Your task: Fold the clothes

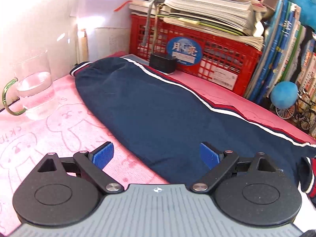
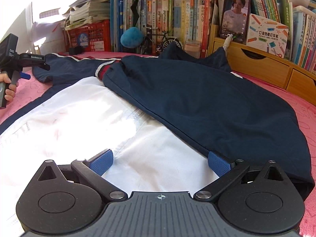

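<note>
A navy jacket with white and red stripes lies on a pink cloth. In the left wrist view one navy sleeve (image 1: 154, 102) stretches away toward its striped cuff (image 1: 79, 68). My left gripper (image 1: 157, 155) is open and empty, just above the sleeve's near part. In the right wrist view the jacket's white panel (image 2: 83, 122) lies flat, with a navy sleeve (image 2: 207, 102) folded across it. My right gripper (image 2: 160, 163) is open and empty over the white panel's near edge. The left gripper also shows in the right wrist view (image 2: 25, 75), held at the far left.
A glass mug of water (image 1: 34, 86) stands left of the sleeve. A red crate (image 1: 197, 53) with stacked papers and a small black box (image 1: 163, 62) are behind it. Books (image 2: 177, 17), a phone (image 2: 235, 13), a model bicycle (image 2: 162, 41) and wooden drawers (image 2: 256, 65) line the back.
</note>
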`<control>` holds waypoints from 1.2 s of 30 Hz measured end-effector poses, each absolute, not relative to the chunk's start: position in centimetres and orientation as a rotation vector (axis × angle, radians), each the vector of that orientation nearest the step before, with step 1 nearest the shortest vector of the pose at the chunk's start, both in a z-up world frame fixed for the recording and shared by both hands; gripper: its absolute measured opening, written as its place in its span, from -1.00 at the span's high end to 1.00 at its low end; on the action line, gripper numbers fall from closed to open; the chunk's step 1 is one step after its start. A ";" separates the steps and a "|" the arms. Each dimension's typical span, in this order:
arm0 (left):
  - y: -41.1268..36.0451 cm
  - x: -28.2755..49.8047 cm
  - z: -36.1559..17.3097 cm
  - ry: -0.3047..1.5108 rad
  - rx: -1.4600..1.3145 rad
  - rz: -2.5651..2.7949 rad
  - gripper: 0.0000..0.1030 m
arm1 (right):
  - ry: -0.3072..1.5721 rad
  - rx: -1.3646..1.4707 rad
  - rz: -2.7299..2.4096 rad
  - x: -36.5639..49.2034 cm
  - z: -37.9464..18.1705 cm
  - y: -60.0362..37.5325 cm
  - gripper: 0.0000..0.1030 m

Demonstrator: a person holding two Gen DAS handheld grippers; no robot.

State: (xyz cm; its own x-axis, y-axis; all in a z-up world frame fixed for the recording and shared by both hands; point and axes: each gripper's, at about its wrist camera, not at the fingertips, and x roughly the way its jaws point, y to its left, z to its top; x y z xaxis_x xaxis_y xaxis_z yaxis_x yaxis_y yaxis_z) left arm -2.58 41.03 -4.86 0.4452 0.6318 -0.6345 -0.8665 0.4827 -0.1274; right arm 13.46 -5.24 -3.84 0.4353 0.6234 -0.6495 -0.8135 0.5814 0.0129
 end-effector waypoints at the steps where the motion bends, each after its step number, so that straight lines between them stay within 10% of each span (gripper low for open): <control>1: 41.7 -2.6 -4.9 0.550 -0.483 0.981 -0.84 | 0.659 -0.324 0.914 13.5 -3.8 -5.2 -1.00; 14: 50.1 -2.5 -6.0 0.444 -0.568 1.084 -0.85 | 0.665 -0.320 0.912 13.6 -3.8 -5.2 -1.00; 20: 50.1 -2.4 -6.0 0.380 -0.561 1.041 0.35 | 0.666 -0.320 0.912 13.6 -3.8 -5.2 -1.00; 26: 47.8 -2.3 -4.3 0.326 -0.457 1.046 0.89 | 0.665 -0.321 0.910 13.6 -3.8 -5.1 -1.00; 36: 40.9 0.9 0.1 0.305 -0.326 0.829 0.83 | 0.664 -0.322 0.910 13.7 -3.9 -5.1 -1.00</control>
